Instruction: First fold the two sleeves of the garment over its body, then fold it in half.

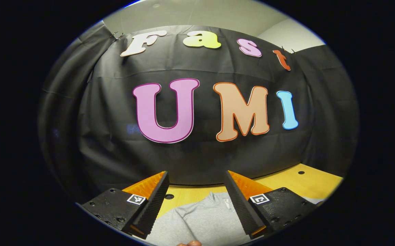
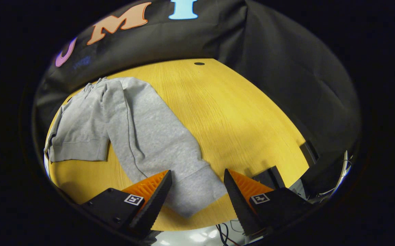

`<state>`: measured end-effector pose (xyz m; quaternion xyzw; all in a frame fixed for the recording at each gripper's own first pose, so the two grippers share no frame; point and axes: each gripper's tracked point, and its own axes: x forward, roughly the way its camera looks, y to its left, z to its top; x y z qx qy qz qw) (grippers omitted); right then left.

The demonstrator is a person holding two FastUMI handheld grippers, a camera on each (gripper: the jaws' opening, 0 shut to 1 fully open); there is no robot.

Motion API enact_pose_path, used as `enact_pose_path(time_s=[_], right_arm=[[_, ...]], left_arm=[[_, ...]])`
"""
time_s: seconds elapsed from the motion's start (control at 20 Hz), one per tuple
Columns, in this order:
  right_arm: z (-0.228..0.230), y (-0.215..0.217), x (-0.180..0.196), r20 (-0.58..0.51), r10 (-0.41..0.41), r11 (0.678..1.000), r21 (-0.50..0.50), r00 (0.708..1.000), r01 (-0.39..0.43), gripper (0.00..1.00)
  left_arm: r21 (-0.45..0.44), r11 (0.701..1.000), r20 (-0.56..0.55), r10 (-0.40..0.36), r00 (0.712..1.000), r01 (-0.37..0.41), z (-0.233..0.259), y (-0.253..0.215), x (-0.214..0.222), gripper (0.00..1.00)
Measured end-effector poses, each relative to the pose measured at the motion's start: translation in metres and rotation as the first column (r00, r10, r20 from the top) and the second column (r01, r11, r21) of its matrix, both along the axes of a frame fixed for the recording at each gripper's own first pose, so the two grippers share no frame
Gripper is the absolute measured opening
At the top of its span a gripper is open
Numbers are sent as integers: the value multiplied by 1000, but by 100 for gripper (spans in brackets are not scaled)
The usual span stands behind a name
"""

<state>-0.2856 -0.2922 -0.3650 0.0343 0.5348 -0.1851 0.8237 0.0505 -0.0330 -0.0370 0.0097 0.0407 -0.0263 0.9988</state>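
Both sleeves remain unfolded as far as you can see: the grey sweatshirt (image 2: 129, 126) lies flat on the yellow table (image 2: 238, 112), one sleeve (image 2: 170, 160) stretched outward. Your right gripper (image 2: 197, 191) hovers wide open over its cuff (image 2: 197, 191); your left gripper (image 1: 197, 194) is open, empty.

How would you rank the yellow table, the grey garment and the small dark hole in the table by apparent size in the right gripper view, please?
1. Yellow table
2. Grey garment
3. Dark hole, by far the smallest

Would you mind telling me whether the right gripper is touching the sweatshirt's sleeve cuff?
Cannot tell: in the right gripper view the open right gripper frames the sleeve cuff, without plain contact or gap.
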Motion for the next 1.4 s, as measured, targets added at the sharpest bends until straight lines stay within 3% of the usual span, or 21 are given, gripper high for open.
enact_pose_path(time_s=[0.1, 0.15, 0.2, 0.35, 0.45, 0.5, 0.8, 0.85, 0.9, 1.05, 1.4], right_arm=[[-5, 5, 3, -3, -17, 999, 41, 1000, 17, 98], [-5, 5, 3, 1, -16, 999, 44, 1000, 16, 89], [-6, 6, 4, -9, -5, 998, 56, 1000, 5, 89], [-6, 13, 10, 7, 4, 999, 45, 1000, -5, 23], [-3, 13, 11, -4, 14, 1000, 5, 1000, -14, 0], [-2, 18, 14, -5, 12, 1000, 18, 1000, -12, 5], [33, 26, 78, 148, -21, 997, 73, 989, 11, 5], [38, 27, 85, 169, -24, 997, 81, 985, 10, 0], [43, 28, 96, 185, -28, 996, 90, 982, 11, 5], [61, 34, 132, 269, -49, 993, 116, 962, 19, 5], [99, 90, 228, 400, 25, 977, 184, 916, -107, 5]], left_arm=[[0, 1000, -3, 1, 1000, -1, 1, 1, -2, 95], [-2, 1000, -3, 0, 1000, 0, 0, -1, -3, 94], [-2, 1000, -3, -2, 1000, 2, 1, -2, -3, 94], [1, 1000, -5, -4, 1000, 4, 2, -3, -3, 94], [2, 1000, -3, 2, 1000, -2, 3, -2, -4, 94], [3, 1000, 1, 4, 1000, -4, 4, -2, -5, 94], [11, 1000, 8, 18, 1000, -18, 7, 4, -7, 94], [10, 1000, 9, 22, 1000, -22, 7, 6, -7, 94], [10, 1000, 10, 27, 1000, -27, 8, 8, -7, 94], [18, 999, 9, 44, 999, -44, 7, 16, -8, 94], [34, 994, 13, 101, 995, -101, 8, 47, -18, 94]])
